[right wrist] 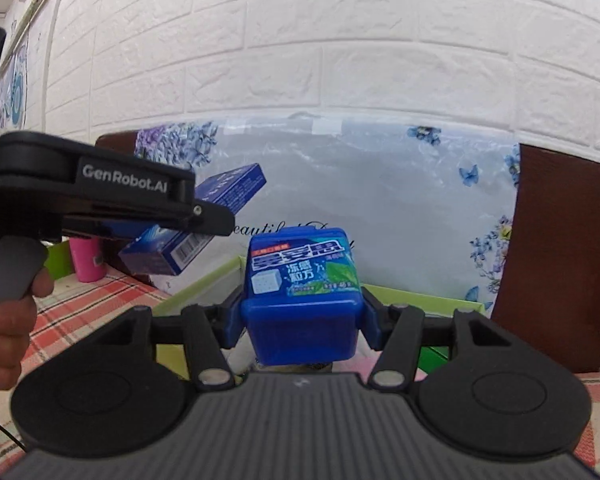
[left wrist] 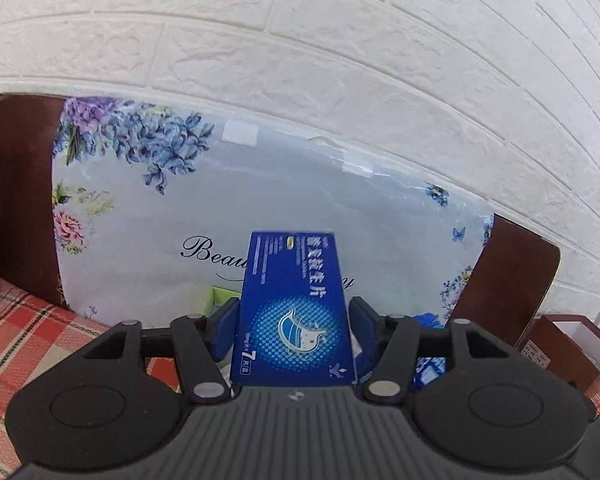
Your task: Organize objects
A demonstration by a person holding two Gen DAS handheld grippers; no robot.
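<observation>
A flat blue medicine box (left wrist: 292, 312) stands between the fingers of my left gripper (left wrist: 294, 320). The left pad sits against it and a thin gap shows at the right pad, so the jaws look open. From the right wrist view the same box (right wrist: 204, 216) hangs tilted under the left gripper (right wrist: 210, 220). A blue gum container (right wrist: 300, 296) with a green-and-white label sits between the fingers of my right gripper (right wrist: 302, 320). Its pads stand just beside the container's sides and do not press on it. Both grippers are above a green box (right wrist: 420, 300).
A floral board (left wrist: 260, 200) with brown ends leans against the white brick wall. Below lies a red plaid cloth (left wrist: 16, 328). A pink cup (right wrist: 86, 260) stands to the left. A brown carton (left wrist: 560, 344) sits at the right. A person's hand (right wrist: 8, 320) holds the left gripper's handle.
</observation>
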